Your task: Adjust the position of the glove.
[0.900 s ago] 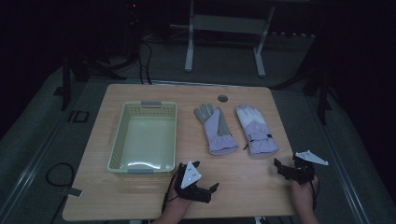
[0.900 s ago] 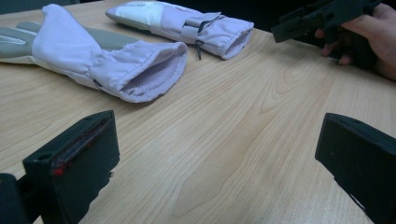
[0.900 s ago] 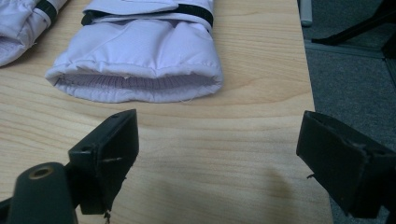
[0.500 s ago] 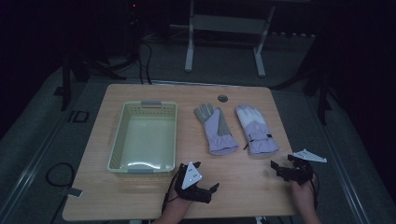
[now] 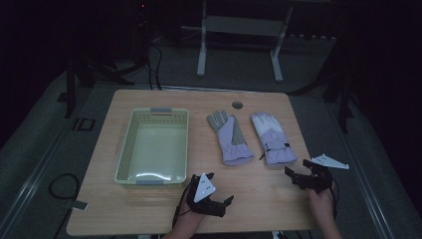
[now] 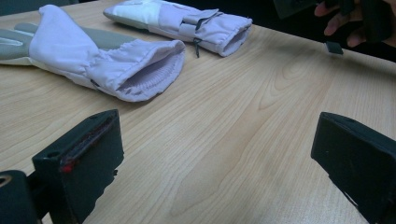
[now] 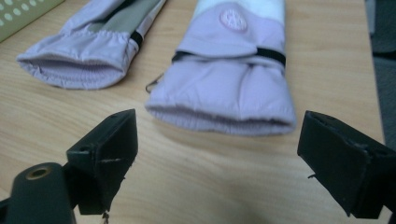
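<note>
Nearest to us, at the front edge of the light wooden surface (image 5: pixel 164 102), we see the left tongs (image 5: pixel 220 189) in the person's left hand, jaws spread wide with only bare wood between them. To the right, near the front right corner, we see the right tongs (image 5: pixel 297 174), likewise wide apart and holding nothing, pointed toward the cuffs of the gloves.

Just beyond the right tongs lies the lilac padded glove with the white fingers and black wrist strap (image 7: pixel 233 70), flat on the surface, its cuff facing us; the jaws stand close before that cuff without touching it. Beside it, apart from it, lies the lilac glove with the grey palm (image 5: pixel 228 135), palm up, its elastic cuff open toward the left tongs.

Farther left, we see the pale green perforated plastic basket (image 5: pixel 124 149), standing apart from both gloves.

Near the far edge sits a small round grey cable port (image 5: pixel 237 105).
</note>
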{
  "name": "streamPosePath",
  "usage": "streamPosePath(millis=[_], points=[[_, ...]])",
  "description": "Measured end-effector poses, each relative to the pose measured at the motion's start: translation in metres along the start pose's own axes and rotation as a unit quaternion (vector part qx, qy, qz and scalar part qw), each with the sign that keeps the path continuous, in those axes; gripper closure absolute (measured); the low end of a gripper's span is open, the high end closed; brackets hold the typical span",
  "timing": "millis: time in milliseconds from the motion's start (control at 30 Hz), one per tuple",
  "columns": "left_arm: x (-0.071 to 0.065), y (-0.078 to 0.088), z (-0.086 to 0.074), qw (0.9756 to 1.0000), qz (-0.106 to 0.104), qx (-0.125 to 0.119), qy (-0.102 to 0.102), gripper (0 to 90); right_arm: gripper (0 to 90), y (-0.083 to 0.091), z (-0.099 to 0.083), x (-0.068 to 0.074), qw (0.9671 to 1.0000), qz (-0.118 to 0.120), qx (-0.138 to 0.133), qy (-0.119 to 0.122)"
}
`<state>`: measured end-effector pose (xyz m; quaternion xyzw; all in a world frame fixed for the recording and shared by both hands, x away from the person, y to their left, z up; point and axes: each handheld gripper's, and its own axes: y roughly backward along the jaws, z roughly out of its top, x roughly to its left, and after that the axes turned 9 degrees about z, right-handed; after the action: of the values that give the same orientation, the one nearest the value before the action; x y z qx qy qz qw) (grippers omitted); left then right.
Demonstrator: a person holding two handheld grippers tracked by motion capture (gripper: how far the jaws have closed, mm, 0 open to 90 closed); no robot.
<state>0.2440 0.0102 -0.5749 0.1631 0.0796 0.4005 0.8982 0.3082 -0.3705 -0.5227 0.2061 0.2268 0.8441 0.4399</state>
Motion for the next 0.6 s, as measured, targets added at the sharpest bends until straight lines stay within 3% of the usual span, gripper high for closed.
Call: streamPosePath(millis=[100, 200, 600], points=[[0.000, 0.000, 0.000, 1.0000, 0.000, 0.000, -0.001, 2.6, 12.1, -0.002, 0.006, 0.003, 1.0000, 0.007, -0.003, 0.001], [0.000, 0.000, 0.000, 0.9999, -0.014, 0.001, 0.003, 2.4, 12.1, -0.006, 0.012, 0.008, 0.9998, 0.010, 0.001, 0.014], [-0.001, -0.001, 0.000, 1.0000, -0.007, 0.003, 0.001, 2.4, 12.0, -0.013, 0.043, 0.025, 0.9983, 0.027, -0.008, 0.050]])
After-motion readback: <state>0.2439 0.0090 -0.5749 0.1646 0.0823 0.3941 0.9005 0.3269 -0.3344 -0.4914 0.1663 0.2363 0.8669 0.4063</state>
